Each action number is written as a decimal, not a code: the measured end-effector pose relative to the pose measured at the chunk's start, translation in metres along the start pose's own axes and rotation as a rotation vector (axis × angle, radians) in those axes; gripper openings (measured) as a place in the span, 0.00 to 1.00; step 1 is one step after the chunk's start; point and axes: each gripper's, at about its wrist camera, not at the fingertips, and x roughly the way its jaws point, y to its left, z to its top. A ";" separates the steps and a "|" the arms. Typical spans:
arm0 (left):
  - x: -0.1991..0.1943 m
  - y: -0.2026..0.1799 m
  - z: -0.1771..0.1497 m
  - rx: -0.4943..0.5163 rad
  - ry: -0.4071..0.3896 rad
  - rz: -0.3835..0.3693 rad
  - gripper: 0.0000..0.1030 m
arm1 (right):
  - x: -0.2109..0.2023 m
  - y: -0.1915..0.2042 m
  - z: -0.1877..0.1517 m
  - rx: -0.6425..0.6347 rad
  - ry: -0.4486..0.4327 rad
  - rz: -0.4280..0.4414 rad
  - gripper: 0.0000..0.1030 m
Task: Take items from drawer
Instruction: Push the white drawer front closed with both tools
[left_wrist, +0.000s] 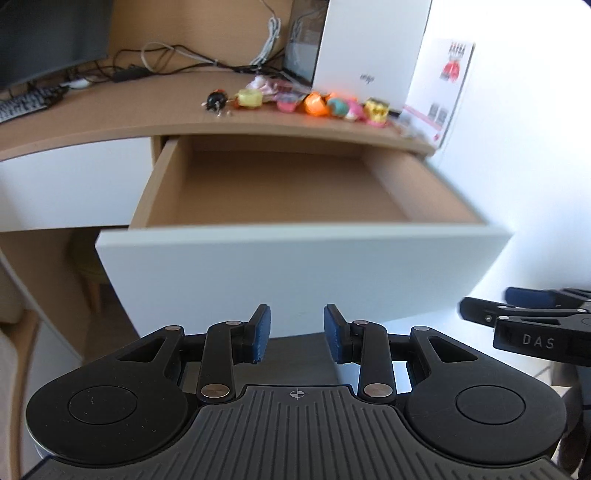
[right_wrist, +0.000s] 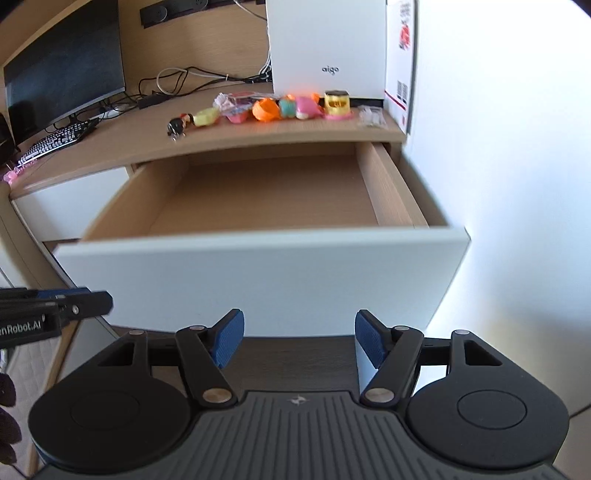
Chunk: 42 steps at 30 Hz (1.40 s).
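Observation:
The wooden drawer with its white front stands pulled out, and nothing lies in the part I see. Several small colourful toys sit in a row on the desk top above it, with a black toy at their left end. My left gripper is open and holds nothing, below the drawer front. My right gripper is open too, also in front of the drawer. Each gripper shows at the edge of the other's view.
A white box stands behind the toys, beside a printed card. A monitor, keyboard and tangled cables fill the desk's left. A white wall bounds the right side.

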 end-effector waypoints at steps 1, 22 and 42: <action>0.007 -0.001 -0.005 -0.002 -0.008 0.011 0.34 | 0.008 -0.002 -0.008 -0.008 -0.007 -0.028 0.66; 0.071 0.015 0.002 -0.030 -0.163 0.146 0.35 | 0.088 0.002 -0.028 0.050 -0.244 -0.138 0.66; 0.202 0.052 0.114 0.055 -0.254 0.088 0.35 | 0.221 0.026 0.094 0.057 -0.307 -0.211 0.66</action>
